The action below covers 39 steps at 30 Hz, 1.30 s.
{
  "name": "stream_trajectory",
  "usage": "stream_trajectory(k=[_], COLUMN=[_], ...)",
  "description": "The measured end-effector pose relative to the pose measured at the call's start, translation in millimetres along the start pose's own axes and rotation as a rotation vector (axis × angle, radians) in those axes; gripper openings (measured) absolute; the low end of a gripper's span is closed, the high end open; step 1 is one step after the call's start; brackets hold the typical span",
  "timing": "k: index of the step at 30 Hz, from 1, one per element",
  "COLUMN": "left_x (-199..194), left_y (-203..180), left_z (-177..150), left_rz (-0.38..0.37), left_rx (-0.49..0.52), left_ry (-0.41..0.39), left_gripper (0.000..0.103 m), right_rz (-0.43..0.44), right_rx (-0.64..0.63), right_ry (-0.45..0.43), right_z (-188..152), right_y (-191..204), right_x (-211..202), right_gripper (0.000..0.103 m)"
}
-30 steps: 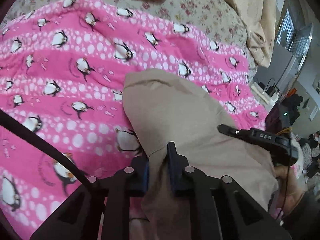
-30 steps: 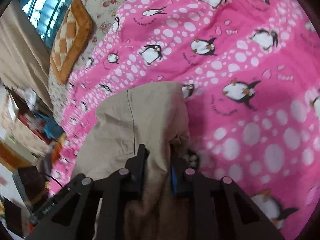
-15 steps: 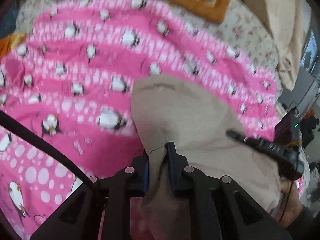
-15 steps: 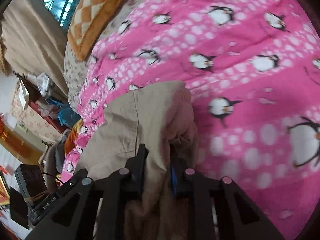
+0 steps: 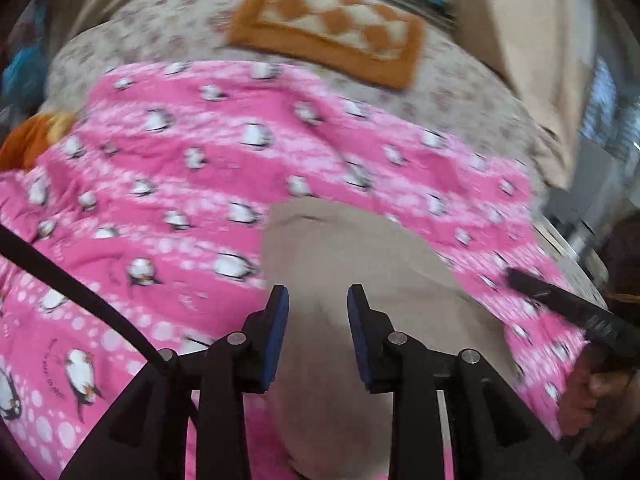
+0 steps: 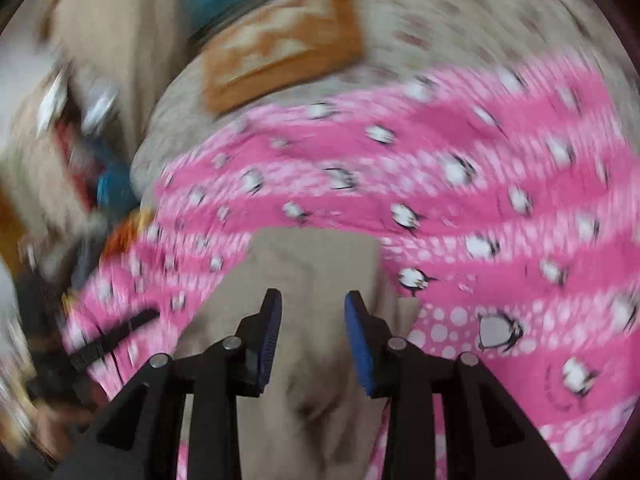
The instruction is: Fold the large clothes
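Observation:
A beige garment lies in a folded strip on the pink penguin blanket; it also shows in the right wrist view. My left gripper is open, its blue pads apart above the garment's near part, holding nothing. My right gripper is open too, above the same garment, empty. The right gripper's black body shows at the right of the left wrist view. Both views are motion-blurred.
An orange and cream checked cushion lies at the far side on a floral sheet. Beige curtains hang at the back right. A black cable crosses the left. Cluttered furniture stands left of the bed.
Both grippers have opened and let go of the beige garment, which now lies on the blanket. Both have lifted and pulled back, so more of the bed shows.

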State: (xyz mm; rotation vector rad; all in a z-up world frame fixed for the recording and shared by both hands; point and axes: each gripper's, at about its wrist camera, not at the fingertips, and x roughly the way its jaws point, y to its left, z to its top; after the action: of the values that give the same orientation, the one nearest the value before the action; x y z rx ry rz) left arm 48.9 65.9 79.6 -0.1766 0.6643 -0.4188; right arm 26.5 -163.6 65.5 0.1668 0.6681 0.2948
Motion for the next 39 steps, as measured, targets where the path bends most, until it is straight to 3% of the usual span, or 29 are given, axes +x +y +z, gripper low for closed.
stream_trajectory(k=[2, 4, 5, 8, 11, 12, 16, 19, 23, 26, 30, 36, 39], left_x=[15.7, 41.8, 49.6, 50.6, 35.1, 24.5, 7.1, 21.7, 50.2, 79.6, 155.5, 169.2, 167.9], left_y=[-9.0, -12.2, -14.9, -30.4, -25.6, -24.1, -23.1, -16.0, -10.6, -12.6, 3.6, 3.1, 2.1], left_z=[-13.0, -38.5, -46.3, -47.1, -32.8, -25.6, 5.2, 34.8, 62.1, 66.2, 40.5, 28.5, 29.2], left_rz=[-0.024, 0.016, 0.028, 0.074, 0.022, 0.01, 0.046, 0.052, 0.062, 0.104, 0.155, 0.193, 0.157], left_rx=[0.013, 0.028, 0.051, 0.146, 0.061, 0.051, 0.001, -0.097, -0.16, -0.137, -0.146, -0.144, -0.144], left_ry=[0.103, 0.254, 0.288, 0.261, 0.192, 0.136, -0.054, -0.114, -0.089, -0.05, 0.182, 0.167, 0.17], left_gripper=[0.009, 0.009, 0.009, 0.009, 0.009, 0.009, 0.009, 0.011, 0.014, 0.022, 0.022, 0.026, 0.039], right_rz=[-0.078, -0.153, -0.171, -0.174, -0.177, -0.183, -0.255, -0.306, -0.331, -0.316, -0.339, -0.354, -0.379], right_rx=[-0.028, 0.0, 0.005, -0.007, -0.006, -0.008, -0.057, 0.016, 0.048, 0.041, 0.065, 0.073, 0.067], right_ry=[0.091, 0.232, 0.305, 0.335, 0.314, 0.289, 0.049, -0.076, -0.087, 0.043, 0.255, 0.25, 0.252], right_z=[-17.3, -37.2, -47.0, -48.9, -44.4, -40.2, -10.8, 15.3, 44.2, 46.8, 2.7, -7.6, -6.5], right_y=[10.9, -0.5, -6.0, -13.1, -10.8, -8.3, 13.7, 13.0, 6.6, -1.9, -38.1, -45.4, -43.9], right_x=[18.6, 42.9, 55.4, 55.7, 45.7, 39.5, 9.5, 7.2, 37.7, 90.7, 160.1, 171.0, 168.7], right_gripper=[0.026, 0.025, 0.02, 0.02, 0.02, 0.02, 0.02, 0.031, 0.033, 0.035, 0.035, 0.038, 0.045])
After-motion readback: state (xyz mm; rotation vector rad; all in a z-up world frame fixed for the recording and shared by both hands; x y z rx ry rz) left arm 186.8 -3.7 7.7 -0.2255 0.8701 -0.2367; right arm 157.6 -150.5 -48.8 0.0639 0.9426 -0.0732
